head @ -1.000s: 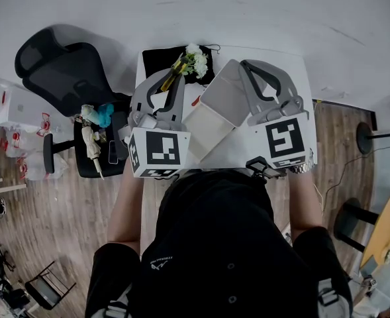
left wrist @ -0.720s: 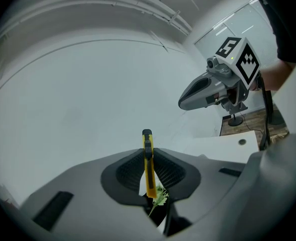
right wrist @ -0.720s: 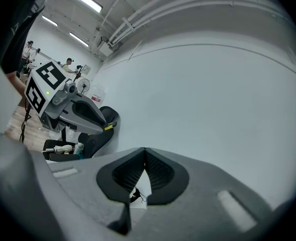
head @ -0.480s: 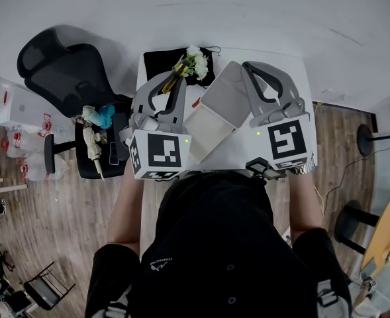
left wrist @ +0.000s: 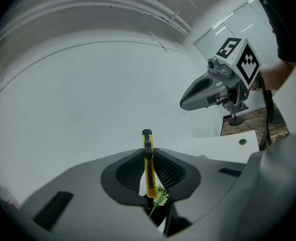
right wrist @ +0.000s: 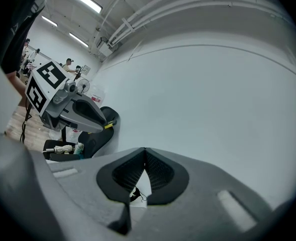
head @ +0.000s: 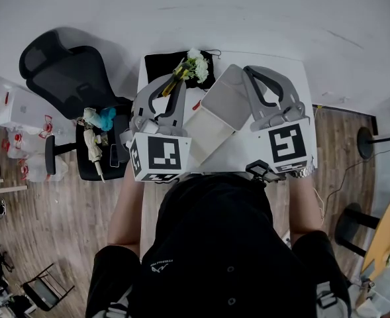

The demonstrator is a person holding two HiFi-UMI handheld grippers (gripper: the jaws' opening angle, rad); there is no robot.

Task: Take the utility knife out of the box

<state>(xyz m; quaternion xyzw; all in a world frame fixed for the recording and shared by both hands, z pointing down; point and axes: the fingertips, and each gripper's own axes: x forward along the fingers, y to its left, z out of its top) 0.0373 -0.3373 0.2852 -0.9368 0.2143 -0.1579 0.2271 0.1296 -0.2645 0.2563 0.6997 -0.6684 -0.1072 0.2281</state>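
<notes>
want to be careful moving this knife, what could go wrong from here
The left gripper pinches the utility knife by its thin sides, with one end sticking out past the jaws, so it may pivot or slip. In the head view the knife sits right by the flowers, so a swing could snag them. The right gripper is shut and empty beside the box and might bump it.

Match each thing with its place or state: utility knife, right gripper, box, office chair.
Things:
1 utility knife
2 right gripper
3 box
4 office chair

Places or states:
A black, left of the table
B shut, nothing between its jaws
C clamped in the left gripper
D on the table, between the two grippers

Pairs: 1-C, 2-B, 3-D, 4-A
</notes>
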